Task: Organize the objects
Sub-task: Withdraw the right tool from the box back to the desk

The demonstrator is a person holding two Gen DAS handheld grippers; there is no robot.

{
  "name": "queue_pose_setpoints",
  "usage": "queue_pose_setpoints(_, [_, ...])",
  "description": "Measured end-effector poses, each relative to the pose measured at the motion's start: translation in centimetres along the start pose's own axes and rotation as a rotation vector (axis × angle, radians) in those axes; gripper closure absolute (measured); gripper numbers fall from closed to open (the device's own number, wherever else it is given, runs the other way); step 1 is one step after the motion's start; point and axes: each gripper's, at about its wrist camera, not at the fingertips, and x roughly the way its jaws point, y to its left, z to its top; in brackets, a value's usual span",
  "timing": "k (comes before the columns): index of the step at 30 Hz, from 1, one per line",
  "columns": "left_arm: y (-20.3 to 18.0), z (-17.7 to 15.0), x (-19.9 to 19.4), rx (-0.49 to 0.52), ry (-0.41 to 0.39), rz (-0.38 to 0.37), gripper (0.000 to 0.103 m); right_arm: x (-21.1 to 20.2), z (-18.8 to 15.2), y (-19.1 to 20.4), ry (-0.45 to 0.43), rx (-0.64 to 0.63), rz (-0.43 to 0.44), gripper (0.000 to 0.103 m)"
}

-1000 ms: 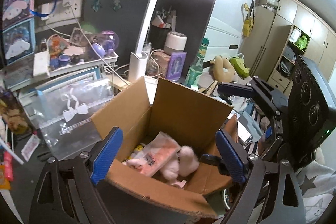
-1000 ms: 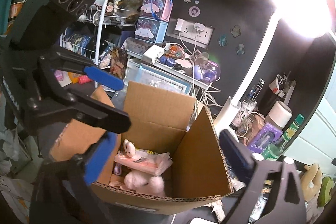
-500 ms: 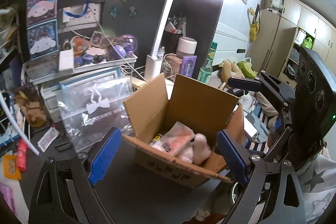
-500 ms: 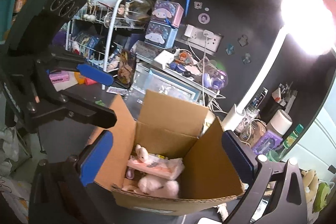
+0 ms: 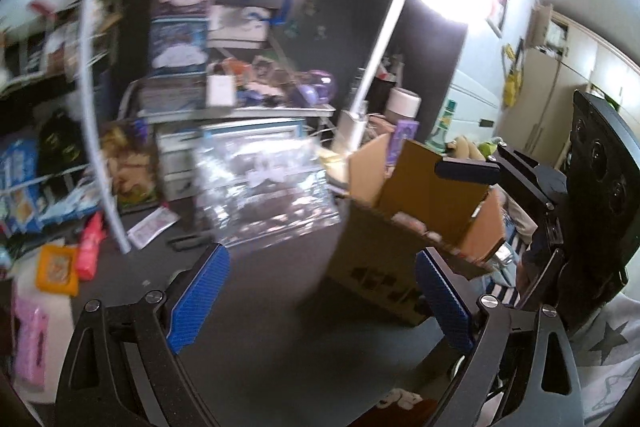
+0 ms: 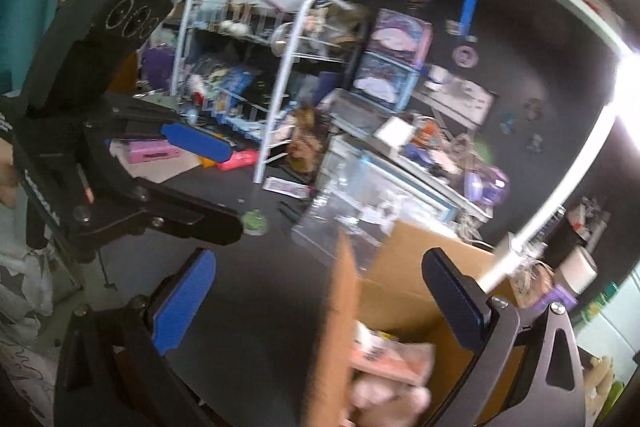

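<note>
1. In the left wrist view, the left gripper [image 5: 320, 297] is seen low in the picture with its jaws wide apart, and nothing is held between them. Only the dark bench [image 5: 260, 327] lies under the gap.
2. In the same view, the cardboard box [image 5: 384, 259] is placed on the bench, to the right of the middle, with its flaps open. Pink things can be made out inside near its rim, but they are blurred.
3. A clear plastic bag [image 5: 264, 195] is seen to the left of the box, leaning in front of the cluttered shelves. A white desk lamp [image 5: 372, 67] rises behind the box.
4. The right gripper [image 5: 532, 187] is seen at the right edge, just beside the far side of the box.
5. In the right wrist view, the right gripper [image 6: 320, 303] is shown with its jaws wide apart and empty. The cardboard box [image 6: 400, 291] lies low and right, one flap standing up between the fingers.
6. A pink packet [image 6: 380, 359] and a pale plush toy [image 6: 392, 395] are seen inside the box, both blurred.
7. The left gripper [image 6: 208, 183] is seen at the left, over the bench [image 6: 260, 307], its jaws apart. A white wire rack [image 6: 280, 75] stands behind it.
</note>
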Motion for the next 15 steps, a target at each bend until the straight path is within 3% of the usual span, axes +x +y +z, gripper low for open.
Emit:
queue_pose_setpoints(7, [6.7, -3.5, -1.8, -0.123, 0.016, 0.151, 0.008, 4.7, 1.5, 5.0, 0.047, -0.011, 0.186, 0.000])
queue_pose_setpoints(15, [11.6, -7.6, -1.3, -0.230, 0.078, 0.191, 0.008, 12.3, 1.1, 8.5, 0.175, 0.046, 0.340, 0.000])
